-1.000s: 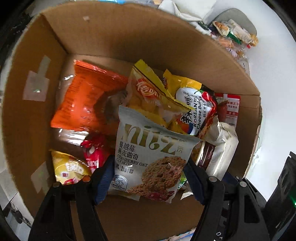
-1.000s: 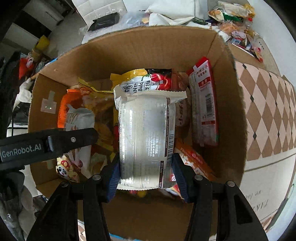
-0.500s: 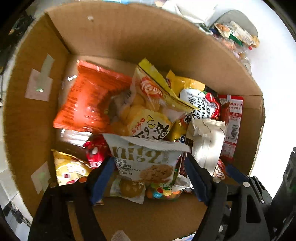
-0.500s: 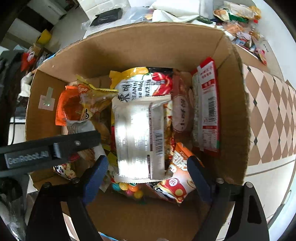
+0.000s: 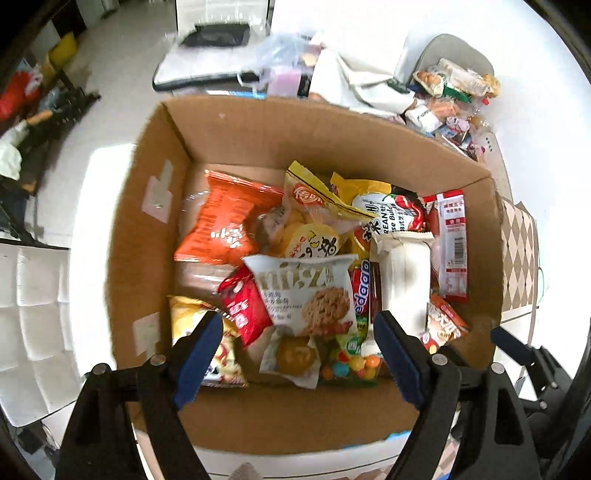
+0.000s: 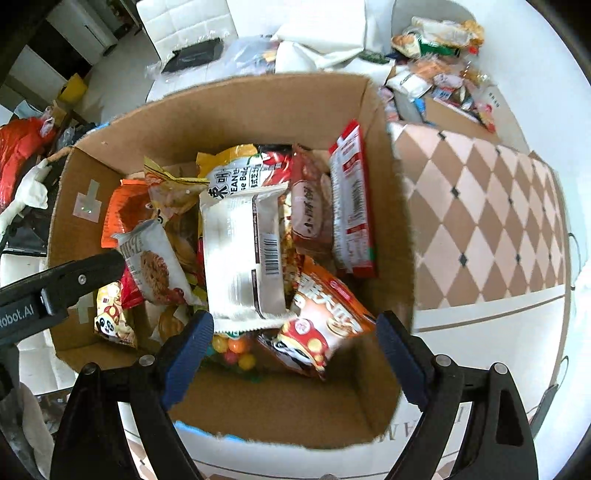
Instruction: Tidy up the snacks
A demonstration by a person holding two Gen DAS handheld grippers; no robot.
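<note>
cardboard box (image 5: 155, 266) floor mostly buried under packets, only slivers of it show. yellow chip bag (image 5: 207, 343) partly behind the left gripper (image 5: 299, 354) finger. candy bag (image 5: 351, 363) half under the cookie packet (image 5: 310, 291); small pastry packet (image 5: 291, 356) also tucked under it, label unreadable. white packet (image 6: 243, 254) covers most of what lies beneath it in right wrist view. orange packet (image 6: 325, 325) motion-blurred, print illegible. loose snack pile (image 5: 450, 99) beyond the box too small and blurred to sort by type. dark flat item (image 5: 218, 35) at top smeared, can't identify. both grippers' bodies cut off by bottom edge. box near wall (image 6: 295, 413) blurred in right wrist view.
</note>
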